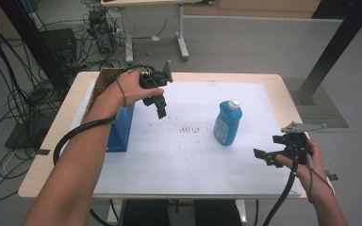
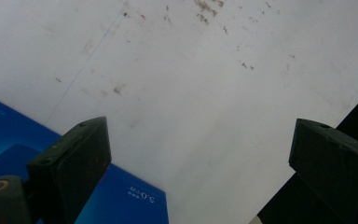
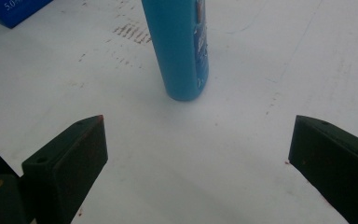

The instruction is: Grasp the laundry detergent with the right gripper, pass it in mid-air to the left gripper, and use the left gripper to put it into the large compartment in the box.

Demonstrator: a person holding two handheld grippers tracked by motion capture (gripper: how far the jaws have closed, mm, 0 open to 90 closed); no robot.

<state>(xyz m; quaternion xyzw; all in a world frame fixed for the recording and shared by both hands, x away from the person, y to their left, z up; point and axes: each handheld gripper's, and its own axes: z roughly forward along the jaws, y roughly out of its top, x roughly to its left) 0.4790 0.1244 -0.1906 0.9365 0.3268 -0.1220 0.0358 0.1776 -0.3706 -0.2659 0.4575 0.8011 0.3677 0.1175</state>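
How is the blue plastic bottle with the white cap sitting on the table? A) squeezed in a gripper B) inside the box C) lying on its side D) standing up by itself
D: the blue plastic bottle with the white cap stands upright on the white table cover, with the open right gripper apart from it.

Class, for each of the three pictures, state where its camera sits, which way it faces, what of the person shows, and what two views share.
High view: above the person's side, facing forward and down on the table; both forearms, left gripper and right gripper show.
Left gripper view: rides the left gripper, facing down at the white sheet and blue box; jaws apart.
Right gripper view: rides the right gripper, facing the blue bottle; jaws apart.
Shared: the high and right gripper views both show the bottle.
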